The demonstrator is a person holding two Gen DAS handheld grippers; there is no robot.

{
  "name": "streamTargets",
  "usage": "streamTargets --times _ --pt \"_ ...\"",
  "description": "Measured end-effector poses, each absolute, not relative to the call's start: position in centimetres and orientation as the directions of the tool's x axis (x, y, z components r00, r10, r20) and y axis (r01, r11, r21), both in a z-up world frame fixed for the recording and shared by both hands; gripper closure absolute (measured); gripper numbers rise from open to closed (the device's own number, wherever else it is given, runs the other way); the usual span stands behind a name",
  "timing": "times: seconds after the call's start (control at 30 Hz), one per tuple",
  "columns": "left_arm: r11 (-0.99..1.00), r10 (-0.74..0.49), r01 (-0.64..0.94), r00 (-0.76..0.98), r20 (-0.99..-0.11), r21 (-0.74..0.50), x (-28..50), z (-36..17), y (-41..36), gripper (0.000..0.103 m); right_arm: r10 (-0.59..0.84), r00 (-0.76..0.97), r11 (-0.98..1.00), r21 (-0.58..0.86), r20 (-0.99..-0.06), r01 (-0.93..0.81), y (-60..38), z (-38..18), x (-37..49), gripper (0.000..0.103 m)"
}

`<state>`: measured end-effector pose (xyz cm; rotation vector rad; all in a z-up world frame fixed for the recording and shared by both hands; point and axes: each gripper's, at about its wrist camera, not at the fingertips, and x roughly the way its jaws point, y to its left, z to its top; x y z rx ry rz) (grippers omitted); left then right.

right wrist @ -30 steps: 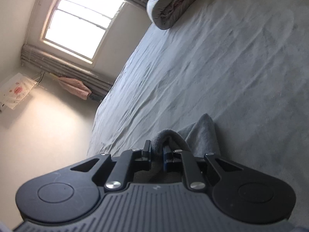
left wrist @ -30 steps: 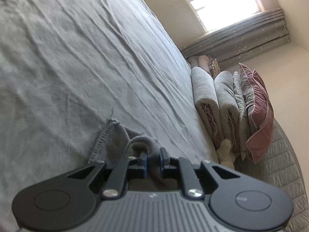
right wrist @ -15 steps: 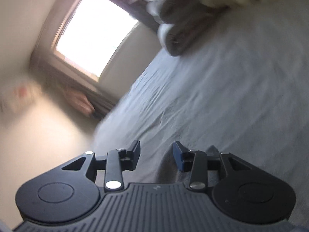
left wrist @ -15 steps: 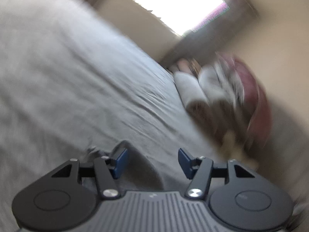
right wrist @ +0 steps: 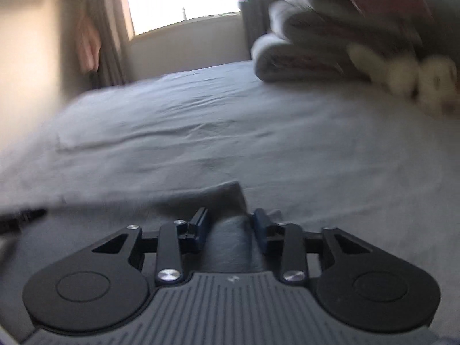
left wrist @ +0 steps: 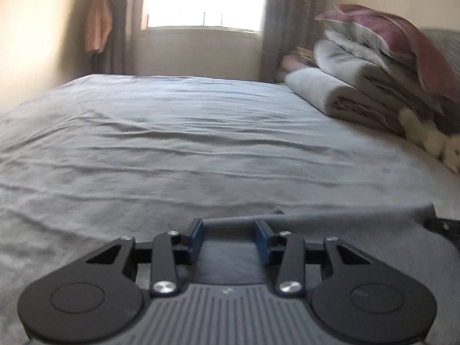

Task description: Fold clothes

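Observation:
A grey garment (left wrist: 330, 230) lies flat on the grey bed sheet (left wrist: 201, 143) at the near edge. In the left wrist view my left gripper (left wrist: 228, 234) is open just above the garment's far edge, holding nothing. In the right wrist view my right gripper (right wrist: 230, 224) is open over the same grey garment (right wrist: 224, 198), whose corner peaks just ahead of the fingers. A dark fold of cloth sits between the jaws, not pinched. The other gripper's tip (left wrist: 442, 227) shows at the right edge of the left view.
Folded duvets and a pink pillow (left wrist: 373, 66) are stacked at the bed's right, with a white plush toy (left wrist: 431, 141) beside them. A window (left wrist: 201, 0) with grey curtains is behind the bed. A pink towel (left wrist: 97, 26) hangs at the left wall.
Both grippers were shut on the grey garment a second ago; both have opened and let it go. Both cameras have swung level, and the garment now lies flat.

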<state>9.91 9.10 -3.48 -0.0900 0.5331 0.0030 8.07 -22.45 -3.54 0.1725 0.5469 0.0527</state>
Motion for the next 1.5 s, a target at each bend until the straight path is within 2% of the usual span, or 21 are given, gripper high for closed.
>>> streamTargets --times 0.03,0.2,0.33,0.4,0.5,0.6,0.73,0.93,1.13,1.27,1.5 --pt "0.994 -0.020 -0.038 0.860 -0.511 -0.103 9.9 -3.4 9.5 0.058 0.102 0.852 0.977 0.213 -0.513 0.011 -23.0 -3.4 8.0 0.069" --pt "0.975 -0.059 -0.053 0.872 -0.487 -0.214 7.9 -1.8 10.9 0.056 0.125 0.873 0.978 0.206 -0.472 -0.029 -21.6 -1.2 6.0 0.067" --pt "0.978 -0.108 0.012 0.882 -0.459 -0.208 6.2 -1.3 10.2 0.053 0.175 0.879 0.977 0.190 -0.444 -0.098 -19.3 -0.3 5.2 0.065" --pt "0.983 -0.125 0.042 0.867 -0.483 -0.178 5.8 -1.8 9.6 0.053 0.195 0.869 0.976 0.181 -0.454 -0.124 -18.2 -0.6 5.4 0.065" --pt "0.990 -0.075 -0.006 0.830 -0.552 -0.142 5.8 -3.2 9.9 0.051 0.193 0.848 0.979 0.152 -0.494 -0.134 -17.5 -1.7 5.8 0.065" --pt "0.960 -0.084 -0.088 0.816 -0.572 -0.266 5.0 -2.8 12.5 0.050 0.164 0.822 0.983 0.161 -0.545 -0.089 -18.7 -2.8 6.2 0.066" --pt "0.921 -0.105 -0.139 0.809 -0.578 -0.363 3.8 -2.0 15.2 0.047 0.182 0.839 0.958 0.286 -0.512 -0.033 -20.6 -1.2 5.3 0.061" --pt "0.821 -0.278 -0.140 0.748 -0.603 -0.553 3.4 -2.9 17.0 0.037 0.239 0.839 0.925 0.377 -0.489 -0.044 -20.2 0.0 3.6 0.061" --pt "0.760 -0.368 -0.139 0.713 -0.597 -0.635 3.3 -4.1 17.6 0.028 0.274 0.820 0.923 0.377 -0.502 -0.078 -18.2 0.1 2.9 0.061" --pt "0.743 -0.386 -0.140 0.709 -0.590 -0.654 3.3 -4.3 17.5 0.028 0.285 0.809 0.923 0.374 -0.514 -0.088 -17.3 0.0 2.8 0.061" --pt "0.797 -0.355 -0.123 0.697 -0.623 -0.591 3.8 -3.8 15.9 0.029 0.275 0.799 0.931 0.355 -0.534 -0.083 -16.3 -0.4 3.4 0.061"
